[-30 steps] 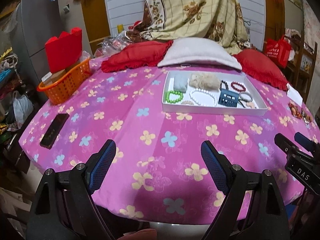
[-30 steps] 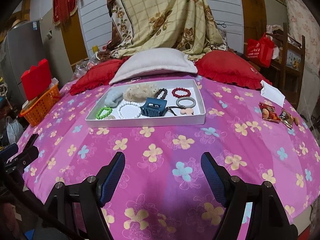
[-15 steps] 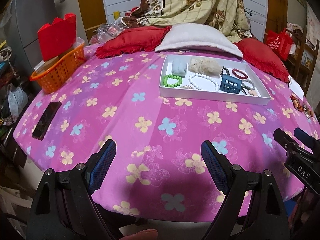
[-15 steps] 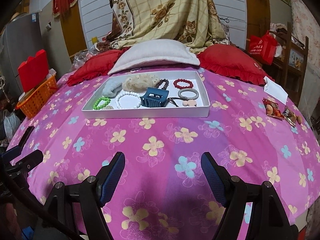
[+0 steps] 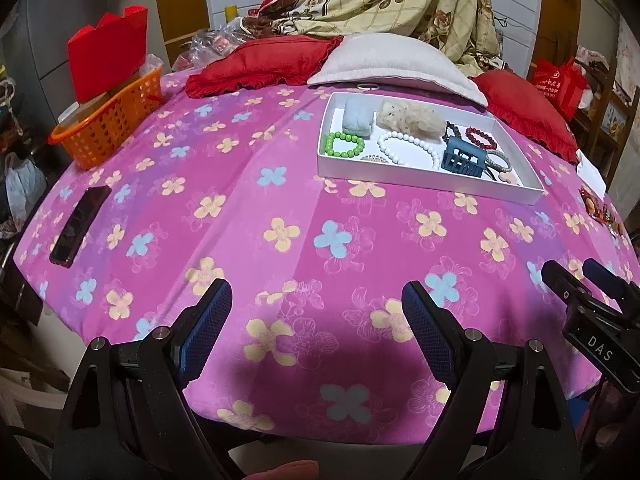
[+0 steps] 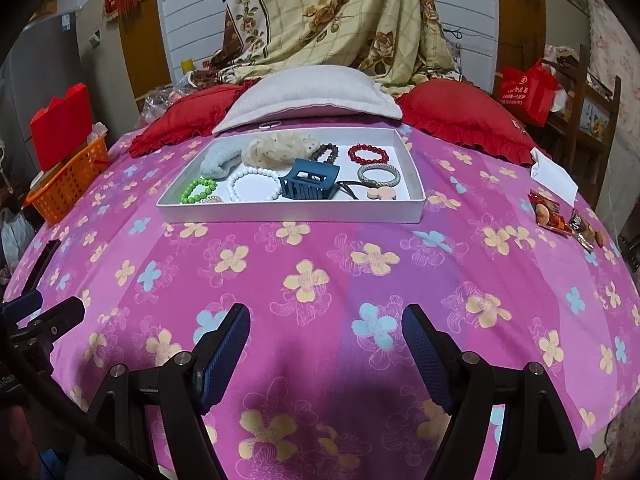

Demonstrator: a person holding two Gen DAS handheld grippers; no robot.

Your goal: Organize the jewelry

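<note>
A pink flowered cloth (image 6: 320,272) is spreading wider under me than a second ago, as I am tipping both grippers down toward it. My left gripper (image 5: 316,320) and right gripper (image 6: 326,340) are gaping wide, holding nothing. The jewelry is lying untouched in the white tray (image 6: 288,212), well ahead, so sorting is not yet starting

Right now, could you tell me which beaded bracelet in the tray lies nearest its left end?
The green bracelet, at the white tray's front-left corner; the white, dark and red ones lie farther right.

bare bedspread (image 6: 320,264) before white tray (image 6: 292,212), basket (image 5: 108,124) far left
</note>
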